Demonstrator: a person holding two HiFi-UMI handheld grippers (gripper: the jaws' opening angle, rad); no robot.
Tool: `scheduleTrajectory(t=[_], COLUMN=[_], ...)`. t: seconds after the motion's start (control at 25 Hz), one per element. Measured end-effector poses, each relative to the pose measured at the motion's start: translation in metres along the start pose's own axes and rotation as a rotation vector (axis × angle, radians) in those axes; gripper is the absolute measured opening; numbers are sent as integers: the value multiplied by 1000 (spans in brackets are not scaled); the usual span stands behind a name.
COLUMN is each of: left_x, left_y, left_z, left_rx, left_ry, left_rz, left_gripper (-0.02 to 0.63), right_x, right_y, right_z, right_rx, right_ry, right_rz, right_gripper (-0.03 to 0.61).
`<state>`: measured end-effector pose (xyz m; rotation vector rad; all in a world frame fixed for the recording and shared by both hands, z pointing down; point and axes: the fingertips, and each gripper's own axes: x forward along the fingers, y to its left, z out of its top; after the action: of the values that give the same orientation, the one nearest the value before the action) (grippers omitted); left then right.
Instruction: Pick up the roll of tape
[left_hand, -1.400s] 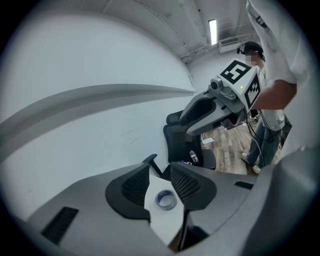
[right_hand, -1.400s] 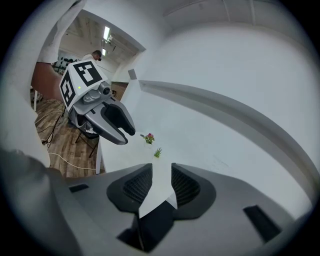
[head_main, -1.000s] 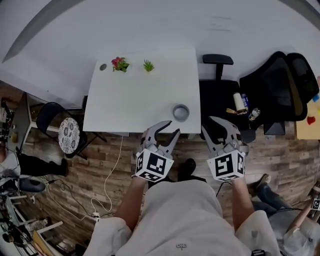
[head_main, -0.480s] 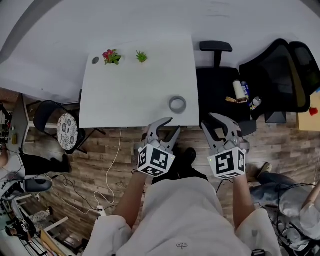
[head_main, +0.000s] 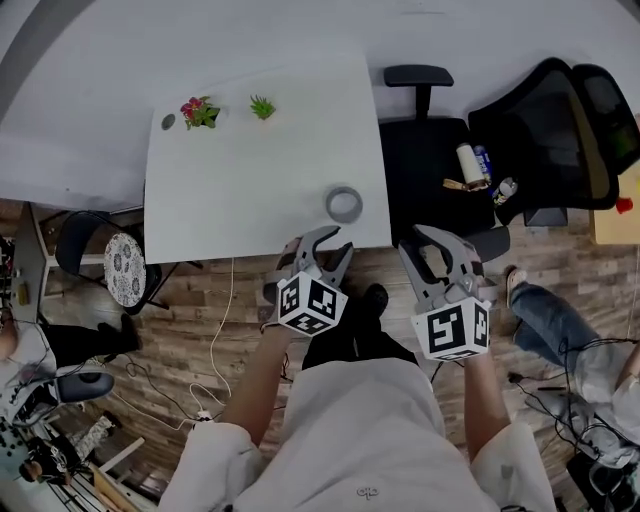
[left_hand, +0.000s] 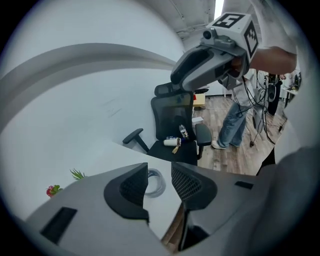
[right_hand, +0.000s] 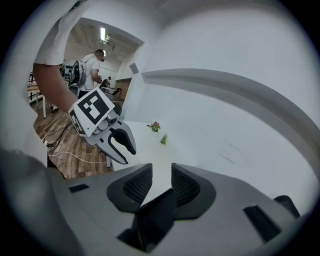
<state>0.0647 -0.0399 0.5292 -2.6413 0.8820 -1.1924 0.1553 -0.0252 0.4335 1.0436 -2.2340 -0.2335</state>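
A grey roll of tape (head_main: 344, 204) lies flat on the white table (head_main: 260, 180), near its front right corner. My left gripper (head_main: 328, 247) hovers just past the table's front edge, a little short of the roll, open and holding nothing. In the left gripper view the tape roll (left_hand: 156, 181) shows through the gap between the jaws of that gripper (left_hand: 160, 184). My right gripper (head_main: 440, 250) hangs over the floor to the right of the table, open and holding nothing. In the right gripper view the right gripper (right_hand: 161, 184) looks across the table's corner.
Two small potted plants (head_main: 200, 110) (head_main: 262, 106) and a small round object (head_main: 168, 121) stand at the table's far edge. A black office chair (head_main: 430, 160) with bottles on its seat stands right of the table. Cables cross the wood floor. A person's legs (head_main: 550, 320) are at the right.
The head view has shifted, so the table sits lower and further left in view. Both grippers have come nearer the table's front edge, the left one closing in on the tape roll.
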Motion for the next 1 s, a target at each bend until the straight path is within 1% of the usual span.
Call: scheduleTrajectory(t=[0.28,0.68,1.0], left_x=[28,69,95], left_y=[-3,-7,-5], left_z=[-21,-43,-58], left_rx=[-1,33,62], left_ry=[53,107,138], left_rz=[-41,-95,-130], left_gripper=[153,153,153], right_x=[9,25,35], right_y=[1,3,2], right_z=[-18,-38,-48], right_rx=[23,55,59], right_ry=[49,90,129], right_rz=[21,48,70], right_gripper=[126,126,126])
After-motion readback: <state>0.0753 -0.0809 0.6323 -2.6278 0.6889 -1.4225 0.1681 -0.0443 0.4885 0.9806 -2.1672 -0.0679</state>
